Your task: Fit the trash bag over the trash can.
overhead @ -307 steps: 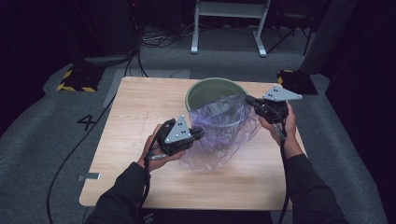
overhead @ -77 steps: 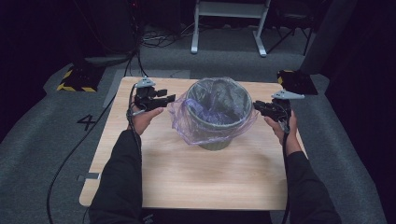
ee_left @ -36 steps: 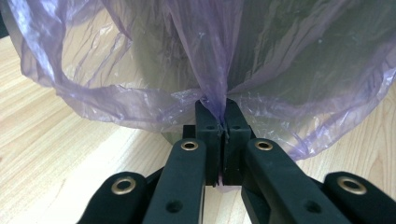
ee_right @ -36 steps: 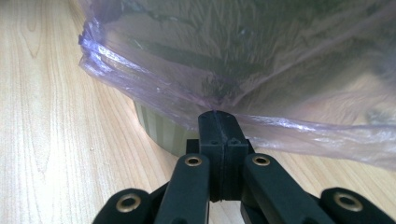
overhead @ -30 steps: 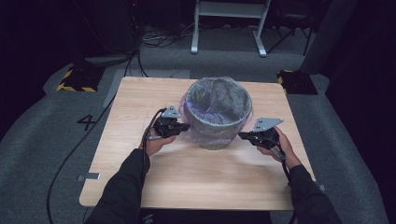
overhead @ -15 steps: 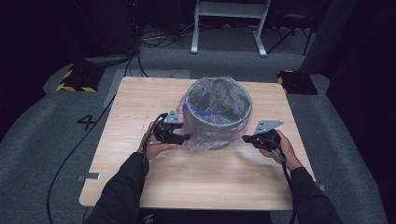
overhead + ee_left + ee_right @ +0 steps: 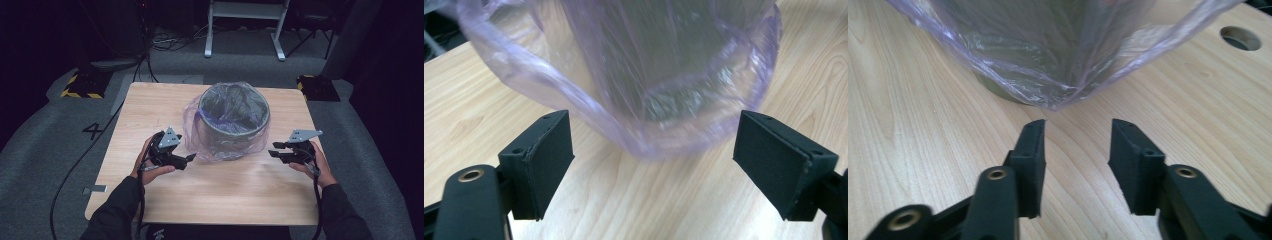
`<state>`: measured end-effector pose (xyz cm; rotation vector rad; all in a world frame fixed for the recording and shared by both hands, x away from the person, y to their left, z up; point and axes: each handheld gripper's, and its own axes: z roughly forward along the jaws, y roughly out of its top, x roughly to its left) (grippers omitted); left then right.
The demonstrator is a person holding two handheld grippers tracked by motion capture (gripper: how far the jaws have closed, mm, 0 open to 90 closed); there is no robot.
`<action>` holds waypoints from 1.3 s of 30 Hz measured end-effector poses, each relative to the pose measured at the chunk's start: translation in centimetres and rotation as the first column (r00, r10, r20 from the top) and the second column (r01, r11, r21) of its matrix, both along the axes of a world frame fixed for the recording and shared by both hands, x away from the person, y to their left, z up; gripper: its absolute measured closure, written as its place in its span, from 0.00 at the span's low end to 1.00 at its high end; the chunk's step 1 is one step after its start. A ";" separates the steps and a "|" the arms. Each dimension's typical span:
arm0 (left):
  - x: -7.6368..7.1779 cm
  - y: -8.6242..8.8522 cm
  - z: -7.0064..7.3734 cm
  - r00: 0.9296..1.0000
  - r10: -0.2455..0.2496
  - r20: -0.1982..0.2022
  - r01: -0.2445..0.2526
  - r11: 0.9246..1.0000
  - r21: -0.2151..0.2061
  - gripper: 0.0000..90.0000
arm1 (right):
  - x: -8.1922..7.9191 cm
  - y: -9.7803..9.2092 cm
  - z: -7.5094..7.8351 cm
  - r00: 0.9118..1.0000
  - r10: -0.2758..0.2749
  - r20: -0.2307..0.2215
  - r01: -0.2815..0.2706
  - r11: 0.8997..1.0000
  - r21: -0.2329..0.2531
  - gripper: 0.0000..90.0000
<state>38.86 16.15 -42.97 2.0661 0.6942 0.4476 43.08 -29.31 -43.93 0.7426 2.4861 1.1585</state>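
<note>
A green waste bin (image 7: 234, 125) stood near the middle of the wooden table (image 7: 150, 107), somewhat toward its far edge, with a translucent purple bin liner (image 7: 196, 135) drawn over its rim and hanging down the outside almost to the tabletop. By the look of it the lining was largely done: the bag covered the whole mouth and draped all round, though its skirt bulged loosely on the left side and might yet need smoothing. The left gripper (image 7: 186, 159) hovered just beside the liner's lower hem, jaws spread wide with nothing between them; in the left gripper view the liner (image 7: 649, 100) hung just ahead of them. The right gripper (image 7: 275, 151), near the table's right edge, had its jaws parted and empty, short of the liner.
</note>
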 end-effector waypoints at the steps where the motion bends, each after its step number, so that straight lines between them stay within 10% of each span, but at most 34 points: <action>1: -0.3 0.2 -0.1 1.000 -0.001 0.005 0.001 1.000 -0.002 0.17 | -0.1 -0.3 0.1 1.000 -0.008 0.000 0.008 1.000 0.013 0.58; 12: -1.8 0.9 -3.7 0.997 0.026 -0.068 -0.023 0.999 0.039 0.17 | -0.9 -1.7 1.2 0.996 -0.085 0.029 0.082 0.992 0.092 0.32; 39: -2.1 1.7 -7.1 0.983 0.023 -0.182 0.002 0.991 0.134 0.17 | -2.4 0.0 7.2 0.983 -0.076 0.166 0.048 0.984 0.170 0.25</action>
